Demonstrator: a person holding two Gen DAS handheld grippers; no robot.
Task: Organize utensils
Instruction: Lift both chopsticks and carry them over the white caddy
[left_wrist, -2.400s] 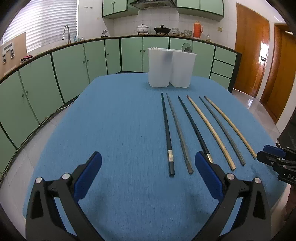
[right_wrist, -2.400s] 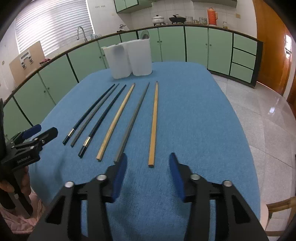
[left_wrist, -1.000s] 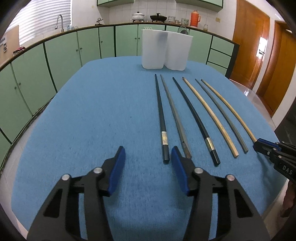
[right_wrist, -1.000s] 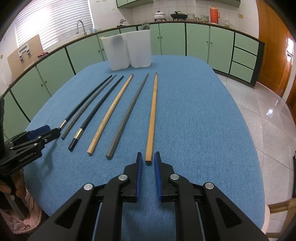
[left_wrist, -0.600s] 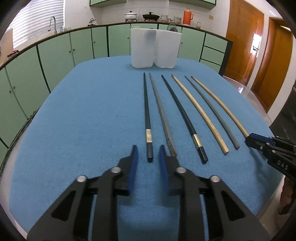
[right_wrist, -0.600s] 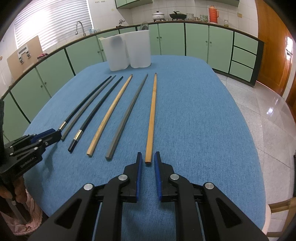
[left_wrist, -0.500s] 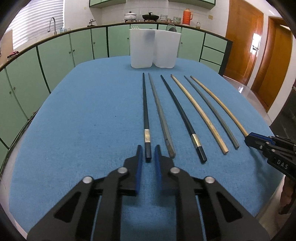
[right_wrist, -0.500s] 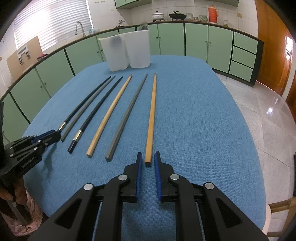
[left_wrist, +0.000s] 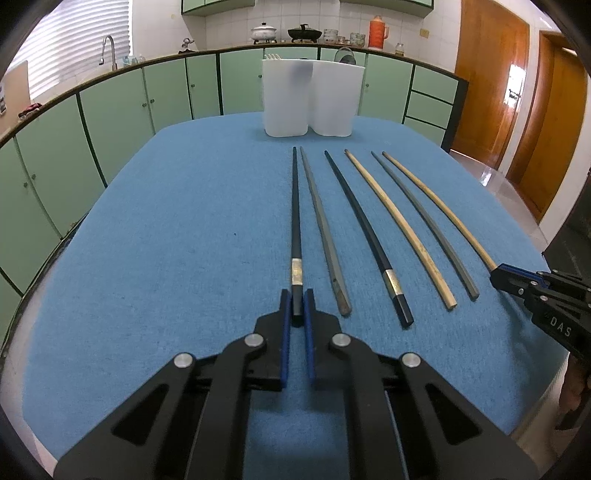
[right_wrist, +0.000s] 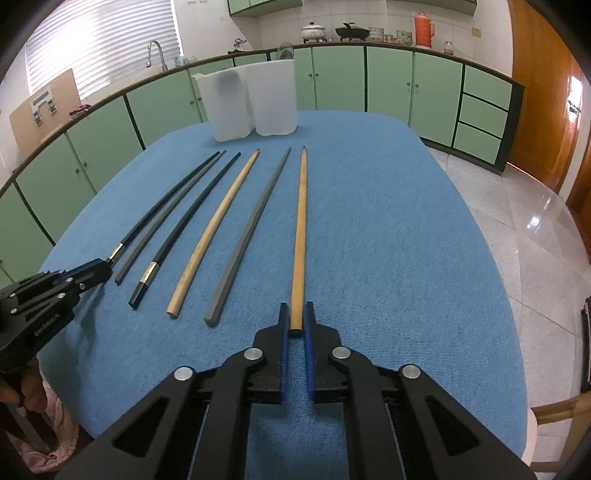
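Observation:
Several chopsticks lie side by side on the blue table, tips pointing to a white two-part holder (left_wrist: 310, 99) at the far end. My left gripper (left_wrist: 296, 301) is shut on the near end of the leftmost black chopstick with a silver band (left_wrist: 295, 206). My right gripper (right_wrist: 296, 314) is shut on the near end of the rightmost brown wooden chopstick (right_wrist: 301, 221). Between them lie a grey chopstick (left_wrist: 323, 229), a second black banded one (left_wrist: 364, 229), a pale wooden one (left_wrist: 395, 225) and another grey one (left_wrist: 421, 218). Each view shows the other gripper: the right gripper (left_wrist: 496, 275), the left gripper (right_wrist: 105, 267).
The blue cloth (left_wrist: 184, 240) covers the table to its rounded edges. Green cabinets (left_wrist: 110, 110) run along the back and left. A tiled floor (right_wrist: 535, 229) lies to the right, and a chair corner (right_wrist: 561, 410) shows at the lower right.
My left jaws have closed from wide open onto the black chopstick's near end after edging forward. My right jaws, nearly closed before, now pinch the wooden chopstick's end.

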